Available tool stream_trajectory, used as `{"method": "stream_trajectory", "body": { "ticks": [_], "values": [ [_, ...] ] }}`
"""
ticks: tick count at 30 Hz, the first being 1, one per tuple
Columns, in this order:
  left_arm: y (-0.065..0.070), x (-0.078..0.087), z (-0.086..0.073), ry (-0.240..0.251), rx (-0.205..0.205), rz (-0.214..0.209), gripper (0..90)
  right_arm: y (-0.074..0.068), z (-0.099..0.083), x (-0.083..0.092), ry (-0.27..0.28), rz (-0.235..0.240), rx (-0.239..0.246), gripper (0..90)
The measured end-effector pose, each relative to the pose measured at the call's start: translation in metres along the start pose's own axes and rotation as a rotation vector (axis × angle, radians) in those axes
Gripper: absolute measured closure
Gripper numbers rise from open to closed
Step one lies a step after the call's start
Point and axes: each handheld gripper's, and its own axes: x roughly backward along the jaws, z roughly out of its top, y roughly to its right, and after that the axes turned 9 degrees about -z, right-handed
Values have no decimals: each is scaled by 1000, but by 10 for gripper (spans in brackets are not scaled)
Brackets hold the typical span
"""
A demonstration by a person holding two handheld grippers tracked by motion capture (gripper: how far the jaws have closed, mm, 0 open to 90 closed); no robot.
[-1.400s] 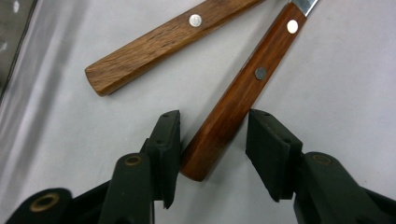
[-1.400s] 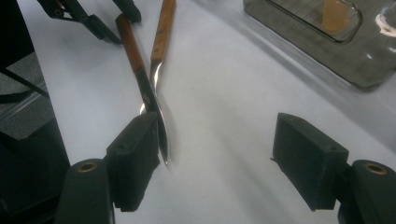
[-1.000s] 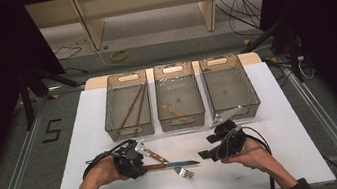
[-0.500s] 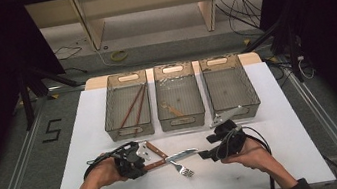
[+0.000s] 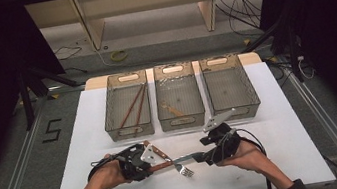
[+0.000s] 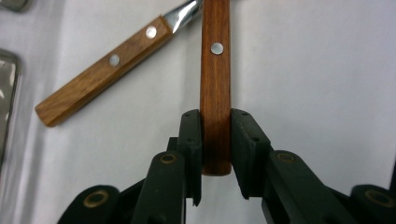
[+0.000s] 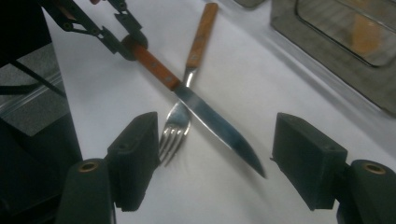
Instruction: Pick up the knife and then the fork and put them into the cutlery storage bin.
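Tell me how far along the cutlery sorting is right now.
Done: chopsticks lie in the left bin, a wooden utensil in the middle bin; the right bin looks empty. In hand: the left hand-held gripper, its jaws just closing, clamps the knife by its wooden handle; the right hand-held gripper is open around the blade tip. Left: binning the knife, then the fork beneath it.

I can't see my knife's (image 6: 215, 93) blade in the left gripper view; the top edge cuts it off.
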Motion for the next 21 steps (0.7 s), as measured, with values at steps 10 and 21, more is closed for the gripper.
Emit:
{"method": "stream_trajectory", "body": {
  "ticks": [10, 21],
  "values": [
    [14, 4, 18, 22, -60, -13, 746, -25, 10, -18, -14, 30, 142, 329],
    [31, 10, 34, 36, -120, -6, 745, -45, 13, -39, -63, 67, 315, 414]
  ]
}}
